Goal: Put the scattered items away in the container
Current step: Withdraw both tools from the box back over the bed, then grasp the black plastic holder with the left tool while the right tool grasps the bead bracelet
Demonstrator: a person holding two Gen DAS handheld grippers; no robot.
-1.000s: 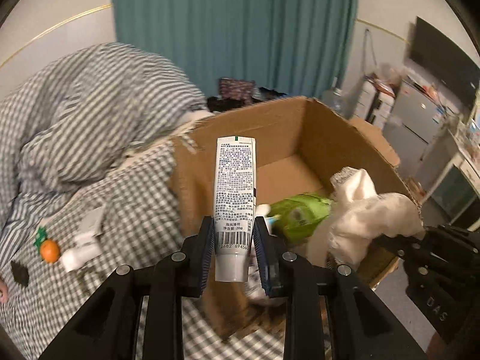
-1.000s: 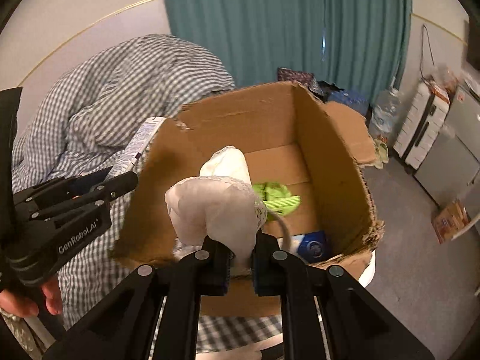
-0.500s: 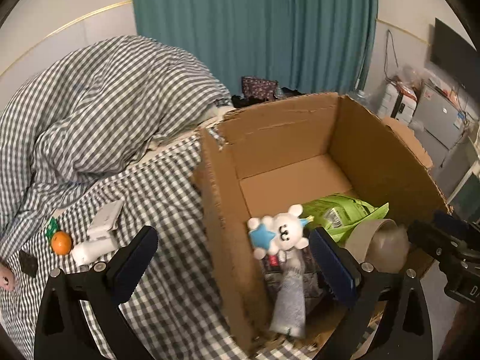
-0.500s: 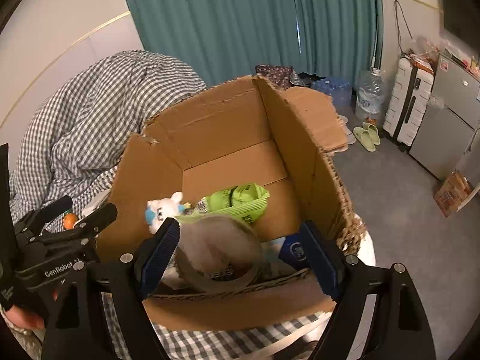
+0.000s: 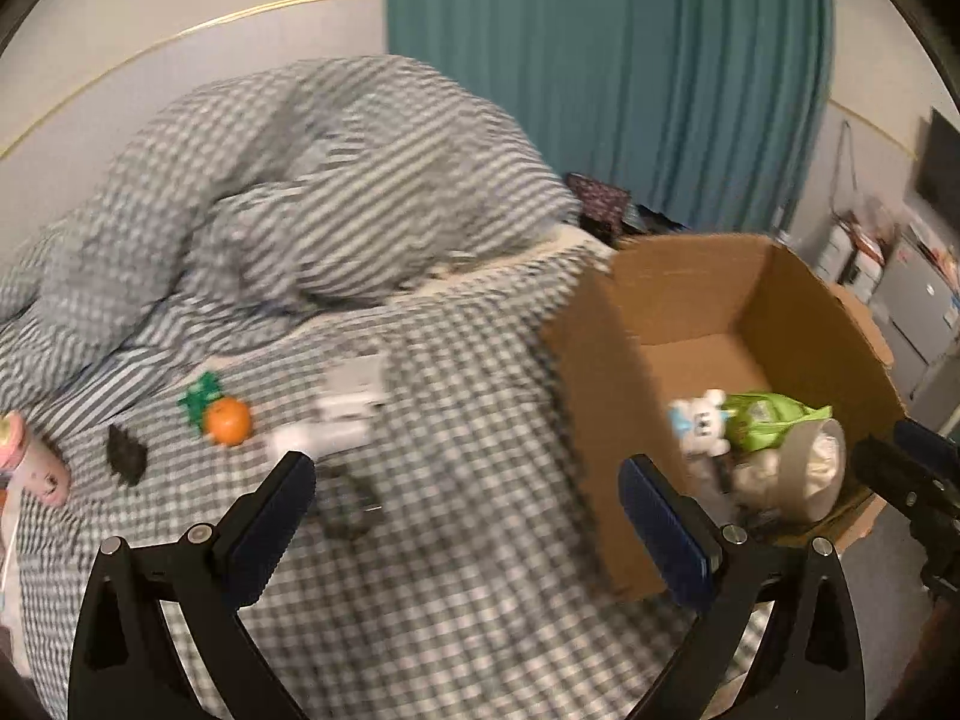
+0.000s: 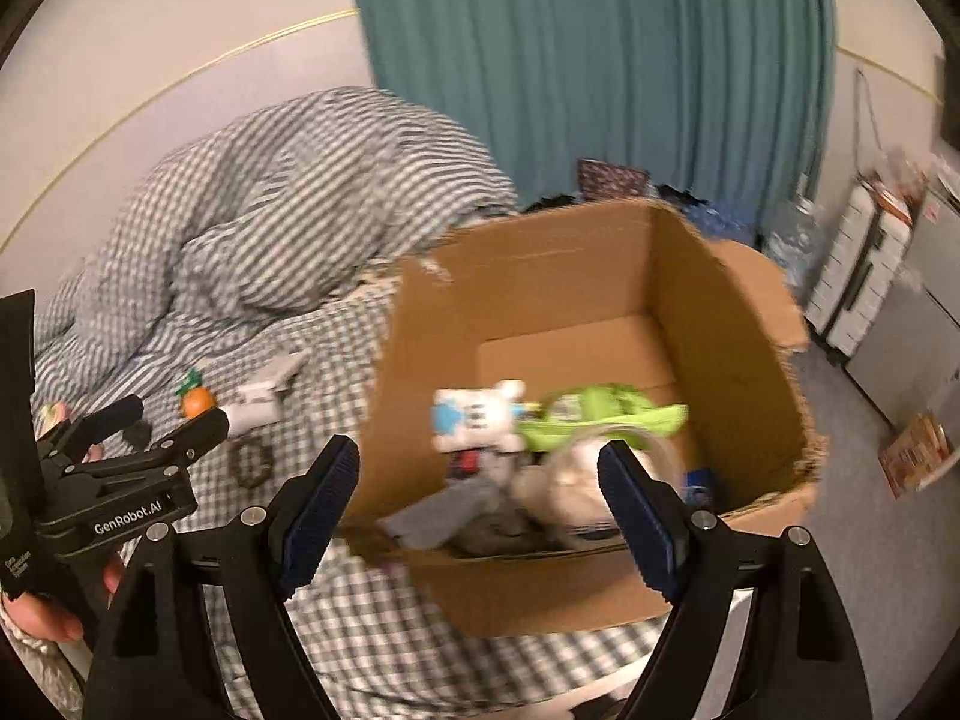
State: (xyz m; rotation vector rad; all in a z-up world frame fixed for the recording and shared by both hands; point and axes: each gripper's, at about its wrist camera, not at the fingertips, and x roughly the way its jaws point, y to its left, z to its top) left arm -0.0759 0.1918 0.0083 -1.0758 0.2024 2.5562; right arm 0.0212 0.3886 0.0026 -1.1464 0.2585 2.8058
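Both sets of jaws are wide and empty: left gripper [image 5: 468, 516] and right gripper [image 6: 477, 495]. The cardboard box [image 5: 798, 312] sits ahead and right of your left jaws, directly ahead of your right jaws, with the white bear toy [image 6: 474, 417], green packet [image 6: 600, 417] and pale bundle [image 5: 810, 468] inside it. What's left lies on the checked bedcover [image 5: 420, 570], ahead and left of the left jaws: orange fruit [image 5: 227, 421] with a green bit touching it, white packets [image 5: 342, 414] just right of that, a dark ring [image 5: 348, 504] closest to the left finger, and a small dark piece [image 5: 126, 459] further left. Frames are motion-blurred, so settle before you commit. My call: take the ring or the white packets with the left, since they're nearest. Come down over the item, straddle it with one finger either side, and press lightly into the bedding so the tips get under the edge without snagging fabric. Flat packets will likely slip, so close across the narrow side. Keep the right gripper clear of the box opening.
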